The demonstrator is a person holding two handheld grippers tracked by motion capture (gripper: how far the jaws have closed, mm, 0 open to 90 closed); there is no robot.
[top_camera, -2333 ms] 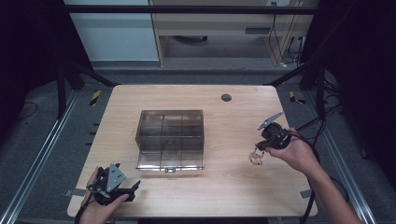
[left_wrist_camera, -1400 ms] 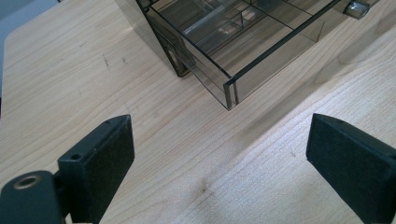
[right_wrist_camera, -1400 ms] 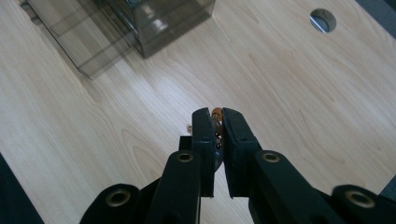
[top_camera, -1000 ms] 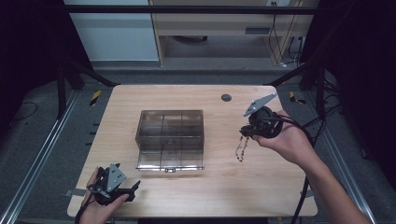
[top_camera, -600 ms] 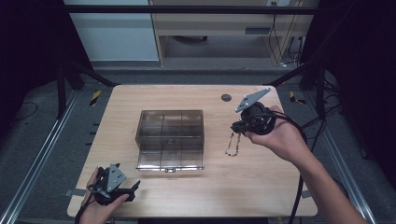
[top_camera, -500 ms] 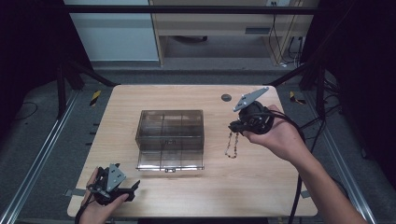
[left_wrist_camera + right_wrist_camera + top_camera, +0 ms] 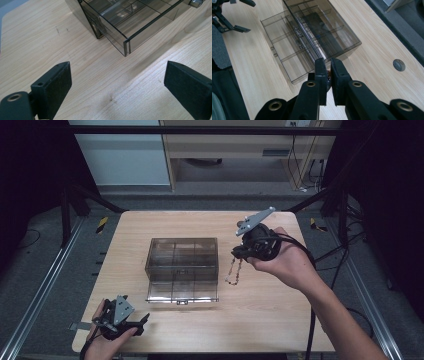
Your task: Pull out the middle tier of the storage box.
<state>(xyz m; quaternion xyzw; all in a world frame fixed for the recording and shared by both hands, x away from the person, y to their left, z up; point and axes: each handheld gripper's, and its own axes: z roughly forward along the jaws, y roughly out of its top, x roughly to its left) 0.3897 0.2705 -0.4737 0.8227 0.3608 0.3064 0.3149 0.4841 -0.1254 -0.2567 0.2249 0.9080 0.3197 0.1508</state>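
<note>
Beads dangle at centre right of the high view, where the right gripper (image 7: 240,256) pinches the top of a beaded chain (image 7: 233,271), its jaws nearly closed, beside the open smoky-plastic compartment box (image 7: 182,265). Light and limp, the chain will likely swing and bunch, so a hold near one end suits it. At lower left, the left gripper (image 7: 134,322) rests wide open, empty.

The right gripper (image 7: 239,254) has carried the dangling bead chain (image 7: 232,272) up and toward the clear box (image 7: 182,262).
</note>
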